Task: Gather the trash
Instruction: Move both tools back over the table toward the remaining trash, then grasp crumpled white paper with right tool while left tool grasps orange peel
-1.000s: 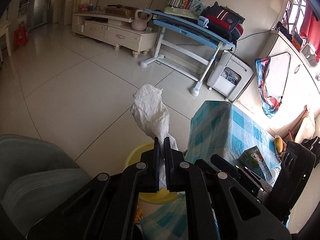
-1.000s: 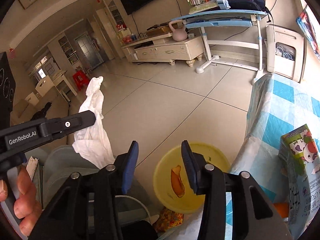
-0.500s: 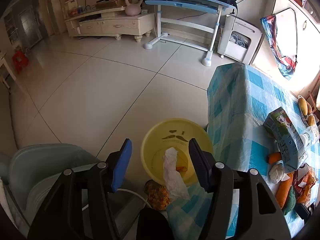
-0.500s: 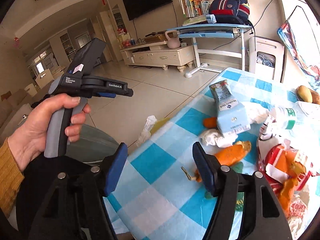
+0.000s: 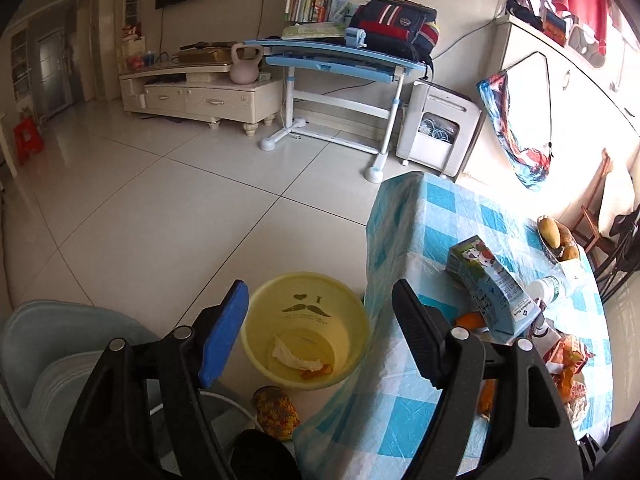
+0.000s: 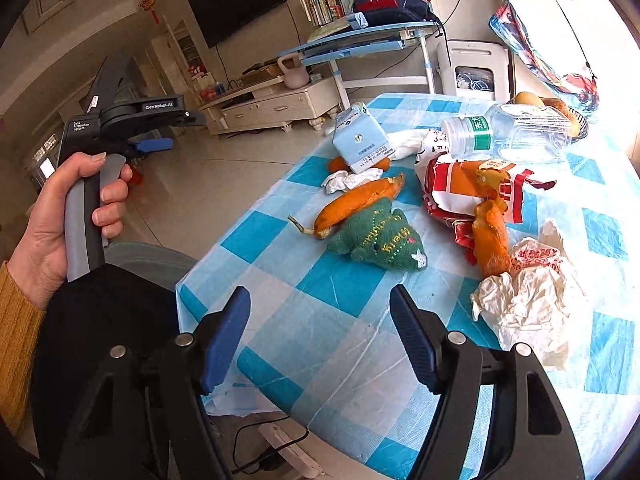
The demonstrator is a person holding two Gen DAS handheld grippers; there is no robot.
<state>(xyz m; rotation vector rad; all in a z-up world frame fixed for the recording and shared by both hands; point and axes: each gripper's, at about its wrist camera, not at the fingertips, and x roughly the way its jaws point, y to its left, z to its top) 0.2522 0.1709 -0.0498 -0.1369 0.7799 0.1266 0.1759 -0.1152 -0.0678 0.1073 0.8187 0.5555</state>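
Left wrist view looks down past the left gripper (image 5: 316, 332), its jaws spread wide and empty, into the yellow bin (image 5: 306, 330) on the floor beside the table (image 5: 404, 216); inside lie one crumpled tissue (image 5: 290, 356) and one orange scrap (image 5: 316, 372), so I judge the job barely begun. Most of the trash sits on the checked tablecloth, as the right wrist view shows, where the right gripper (image 6: 320, 340) hovers over the near edge with its jaws likewise apart and holding nothing. Counted there: one milk carton (image 6: 360, 142) lying on its side, one clear bottle (image 6: 512, 132) on its side, one red-and-white wrapper (image 6: 468, 188), one large crumpled paper (image 6: 528, 300) at the near right, one small paper wad (image 6: 344, 180) just beside the carton, one long orange peel (image 6: 356, 204) touching the green toy (image 6: 380, 240), a second orange piece (image 6: 492, 236) lying on the wrapper, and a third (image 6: 334, 164) half hidden behind the carton. Whether the toy counts as trash I cannot tell. One fruit bowl (image 6: 576, 124) stands at the far edge, probably not for the bin. The left gripper (image 6: 132, 120) also shows here, held in one hand (image 6: 64, 216), well apart from the table.
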